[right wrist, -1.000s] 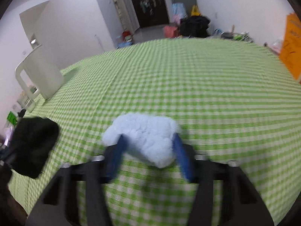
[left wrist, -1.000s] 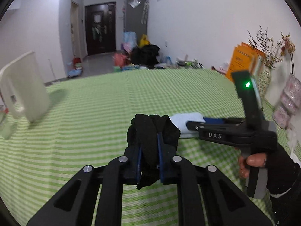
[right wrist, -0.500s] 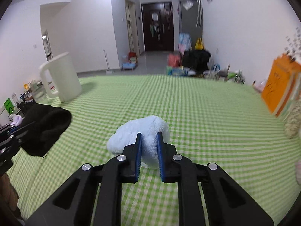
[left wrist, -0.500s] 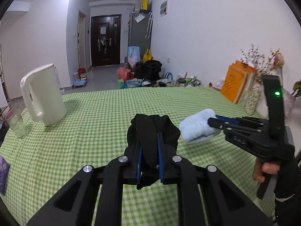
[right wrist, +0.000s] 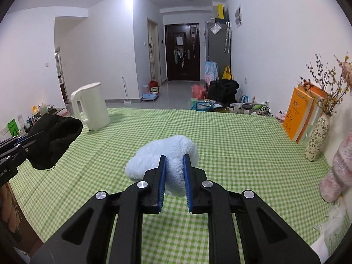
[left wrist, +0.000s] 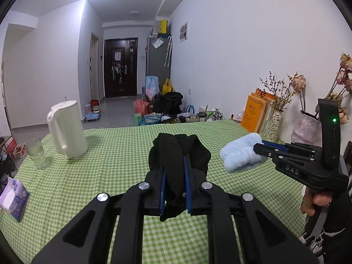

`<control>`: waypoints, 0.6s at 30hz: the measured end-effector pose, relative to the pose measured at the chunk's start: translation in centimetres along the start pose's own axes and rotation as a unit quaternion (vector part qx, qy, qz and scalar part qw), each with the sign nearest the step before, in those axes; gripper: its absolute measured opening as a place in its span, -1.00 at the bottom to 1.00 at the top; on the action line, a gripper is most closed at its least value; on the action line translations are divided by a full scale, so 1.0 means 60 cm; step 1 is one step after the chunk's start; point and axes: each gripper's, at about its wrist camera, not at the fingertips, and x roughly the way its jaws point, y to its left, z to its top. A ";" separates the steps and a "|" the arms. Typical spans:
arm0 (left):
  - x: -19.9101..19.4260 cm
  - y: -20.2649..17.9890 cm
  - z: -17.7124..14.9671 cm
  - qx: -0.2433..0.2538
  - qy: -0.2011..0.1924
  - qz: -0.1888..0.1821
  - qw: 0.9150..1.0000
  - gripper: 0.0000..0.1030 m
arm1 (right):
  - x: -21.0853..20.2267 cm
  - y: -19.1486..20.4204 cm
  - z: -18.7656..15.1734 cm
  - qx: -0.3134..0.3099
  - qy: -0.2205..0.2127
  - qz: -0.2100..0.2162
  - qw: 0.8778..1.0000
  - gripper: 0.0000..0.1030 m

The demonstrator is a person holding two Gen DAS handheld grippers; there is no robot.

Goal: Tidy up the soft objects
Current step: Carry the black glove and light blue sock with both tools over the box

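Black fabric bundle is clamped between the blue pads of the left gripper, held above the green checked tablecloth with a loose end hanging below the jaws. In the right wrist view the same bundle appears at the left edge, clear of the table surface.

Light blue fleece bundle is clamped in the right gripper, jaws closed tight on its near end. From the left wrist view the fleece projects from the right gripper's tip, raised off the cloth and just to the right of the black bundle, not touching it.

Both grippers point forward toward the far door at roughly level attitude, side by side. A hand grips the right gripper's handle from below; only some fingers and a dark sleeve show, the rest cut off by the frame edge.

A white kettle and a drinking glass stand at the left of the table. Orange books and a patterned vase stand along the right edge. How much fabric lies between each pair of pads cannot be made out.
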 end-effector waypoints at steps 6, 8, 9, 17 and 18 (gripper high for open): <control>-0.054 0.015 -0.007 -0.009 -0.014 0.006 1.000 -0.78 | -0.028 0.041 0.003 -0.018 -0.009 0.007 1.000 -0.70; -0.063 0.023 -0.008 -0.012 -0.017 0.007 1.000 -0.78 | -0.031 0.054 0.004 -0.023 -0.010 0.010 1.000 -0.70; -0.069 0.028 -0.009 -0.015 -0.019 0.008 1.000 -0.78 | -0.031 0.057 0.005 -0.025 -0.009 0.011 1.000 -0.70; -0.116 0.101 -0.038 -0.043 -0.035 0.044 0.997 -0.78 | -0.006 0.142 0.015 -0.058 -0.003 0.042 0.997 -0.70; -0.123 0.117 -0.044 -0.047 -0.036 0.052 0.997 -0.78 | 0.003 0.164 0.017 -0.065 -0.001 0.052 0.996 -0.70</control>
